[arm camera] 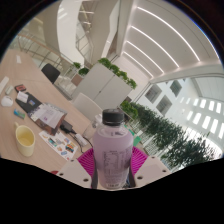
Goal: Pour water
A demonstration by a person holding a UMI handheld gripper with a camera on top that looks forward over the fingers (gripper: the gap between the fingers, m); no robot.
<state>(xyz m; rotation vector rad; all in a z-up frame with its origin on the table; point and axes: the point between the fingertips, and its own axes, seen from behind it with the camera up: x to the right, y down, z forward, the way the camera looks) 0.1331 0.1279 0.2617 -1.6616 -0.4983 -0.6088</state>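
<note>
The tongs (112,165) are closed on a clear plastic water bottle (112,150), their pink pads (87,160) pressing its ribbed body from either side. The bottle stands upright between the fingers, a dark cap (113,116) on top. Its lower part is cut off, so its base and whatever is beneath it cannot be seen, and how much water it holds is hard to tell.

Beyond the tongs and to one side, the view is tilted, and a light wooden worktop (60,122) slants away. On it, near the tongs, stands a yellow cup (25,139), well apart from the bottle. Just beside the bottle lies a flat blue and white thing (62,146), too small to make out. Further along the worktop is a cluster of papers or boxes (45,113) and a dark item (28,102), also unclear. A dark chair (50,72) stands past the far end.

The room is a large, bright open space with white walls and ceiling bands (150,45). A white cabinet (100,88) stands further back with green plants (112,70) on top, and a long row of green plants (165,130) runs away on the other side of the bottle, beside windows (205,110).
</note>
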